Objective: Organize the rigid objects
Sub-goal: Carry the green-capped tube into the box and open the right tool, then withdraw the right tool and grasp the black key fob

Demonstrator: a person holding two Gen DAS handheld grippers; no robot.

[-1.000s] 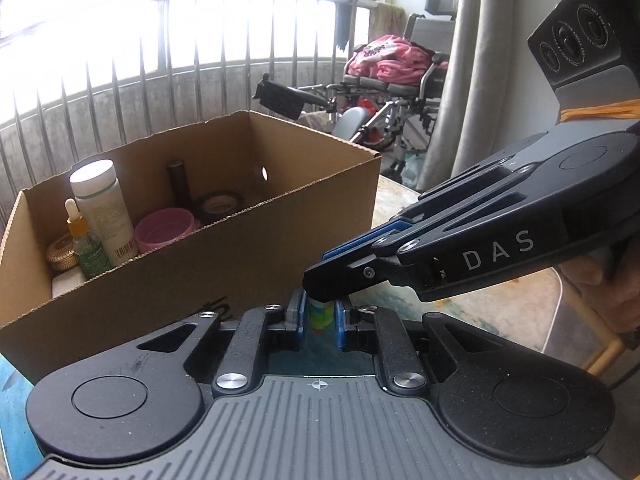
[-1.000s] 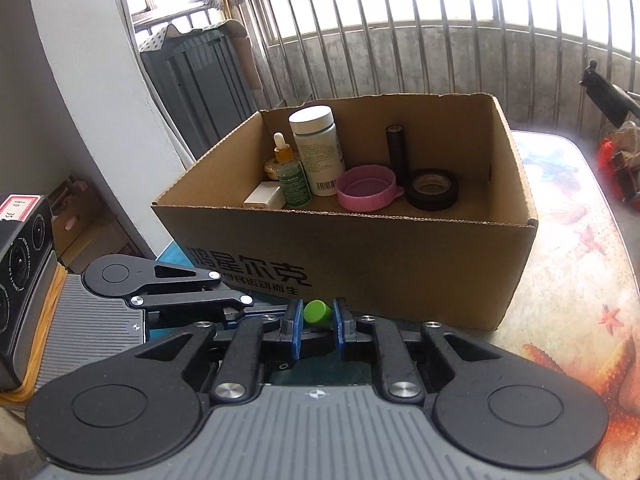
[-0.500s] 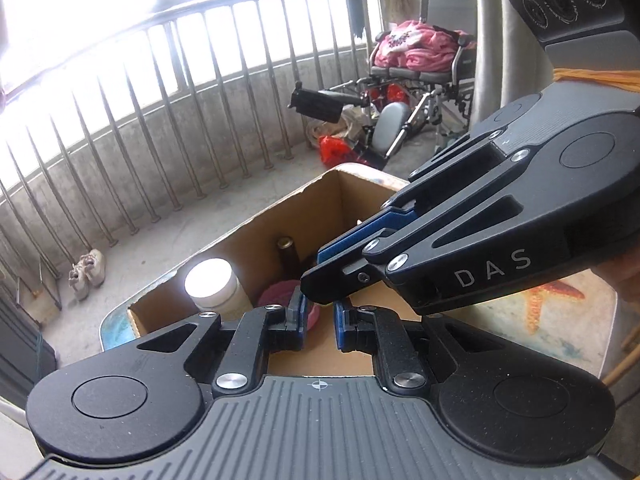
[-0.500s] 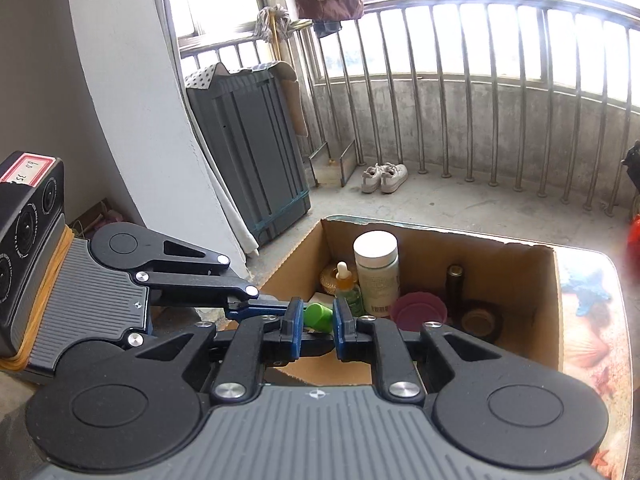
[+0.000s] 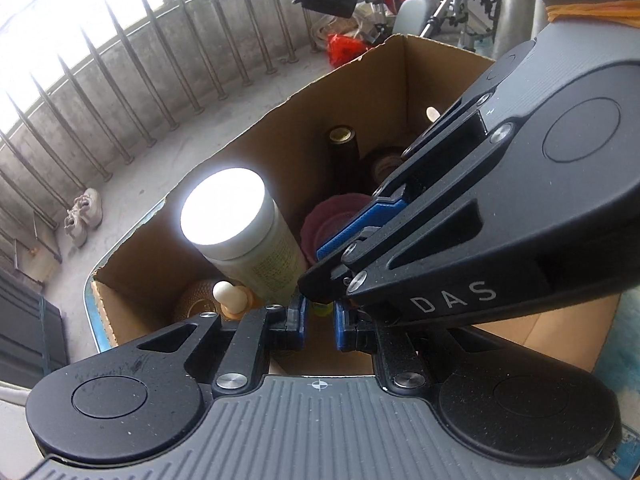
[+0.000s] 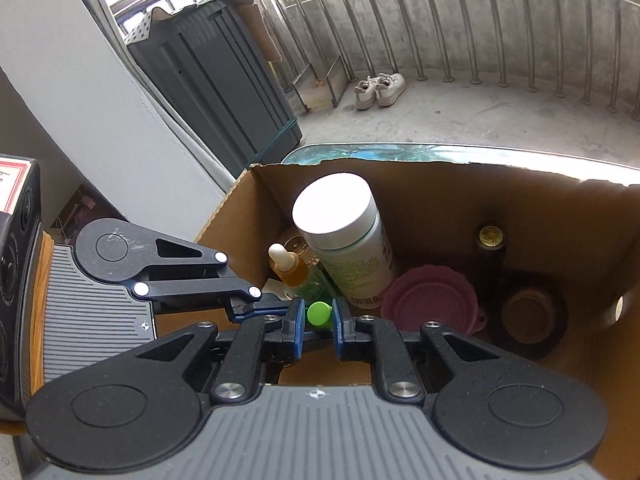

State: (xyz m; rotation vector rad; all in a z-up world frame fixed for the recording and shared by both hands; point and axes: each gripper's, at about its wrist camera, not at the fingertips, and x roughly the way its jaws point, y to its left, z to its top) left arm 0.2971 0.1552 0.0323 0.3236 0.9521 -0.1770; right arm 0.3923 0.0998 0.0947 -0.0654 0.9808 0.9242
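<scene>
Above the cardboard box (image 6: 440,196), beside the white-capped bottle (image 6: 344,240), right claw (image 6: 318,316) and left claw (image 5: 319,316) both clamped on a green-capped tube (image 6: 319,314).

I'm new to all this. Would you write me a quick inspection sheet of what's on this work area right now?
Surface: patterned table, mostly hidden by the cardboard box.
Job's things: green-capped item; in the box, white-lidded bottle, dropper bottle, pink lid, tape roll, dark tube.
Clutter: nothing seen.
Grippers: right gripper and left gripper both shut on the green-capped item, over the box.
Cables: nothing seen.
Surroundings: balcony railing, shoes, wheelchair.
</scene>
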